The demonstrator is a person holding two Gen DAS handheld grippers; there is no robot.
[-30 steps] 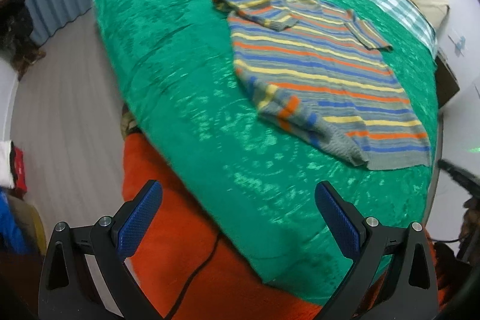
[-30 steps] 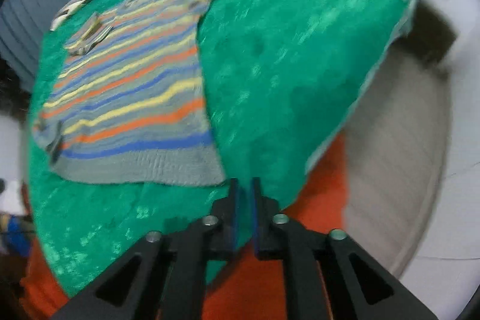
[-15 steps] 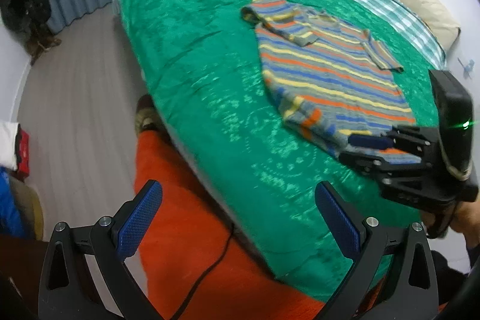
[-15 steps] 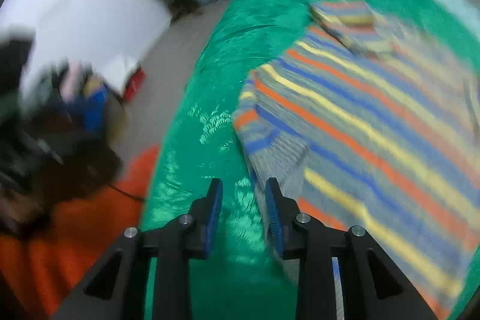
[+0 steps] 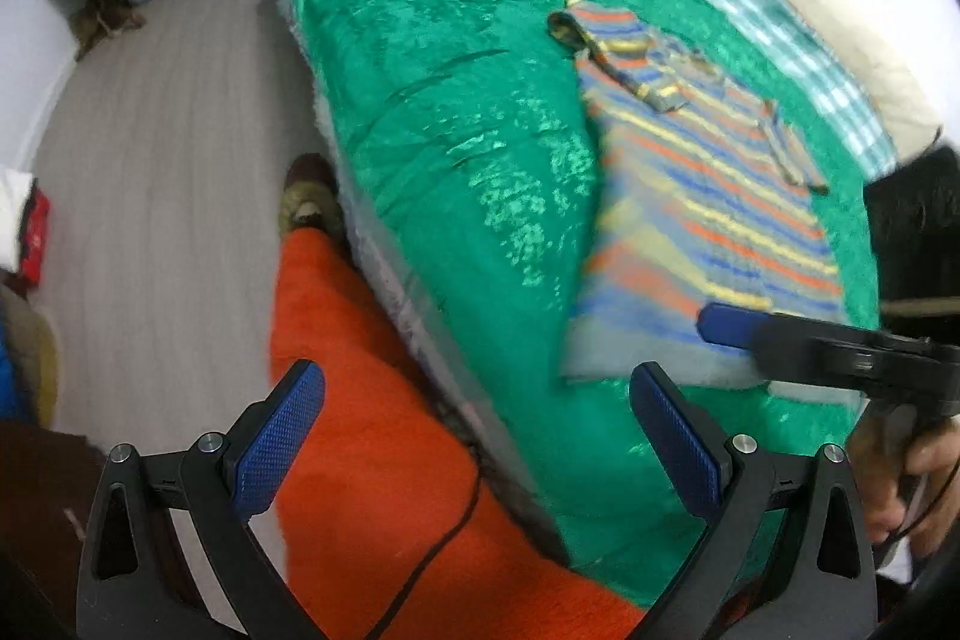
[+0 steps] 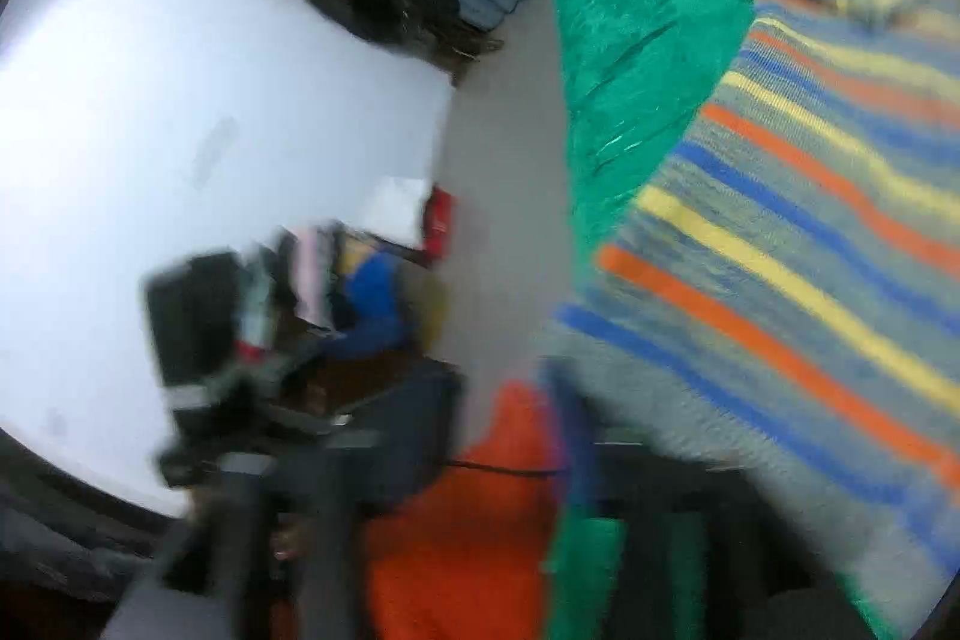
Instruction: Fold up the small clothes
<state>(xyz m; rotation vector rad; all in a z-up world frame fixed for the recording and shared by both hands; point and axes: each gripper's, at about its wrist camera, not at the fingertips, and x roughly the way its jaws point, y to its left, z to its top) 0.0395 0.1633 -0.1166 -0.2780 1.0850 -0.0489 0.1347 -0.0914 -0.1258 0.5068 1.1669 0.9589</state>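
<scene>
- The striped knit sweater (image 5: 714, 196) lies spread almost flat on the green blanket (image 5: 456, 118) that covers the bed, its grey hem towards the near edge and one sleeve folded over near the collar.
- We judge that we are at the start of a fold: both grippers are coming in on the hem, and nothing is lifted yet.
- Our left gripper (image 5: 480, 436) hovers over the bed's near edge, just short of the hem's left corner; its jaws stand wide apart and hold nothing.
- Our right gripper (image 5: 738, 334) reaches in from the right, one blue pad lying over the hem band. Its jaws have just been opening; the left wrist view shows only one pad, and the right wrist view is badly smeared, so whether cloth sits between them we cannot tell, though no pinch shows.
- Next, we judge, each gripper needs a hem corner between its pads, both layers caught, before the hem is carried up towards the collar.
- An orange trouser leg (image 5: 372, 400) and a shoe (image 5: 309, 202) show beside the bed.
</scene>
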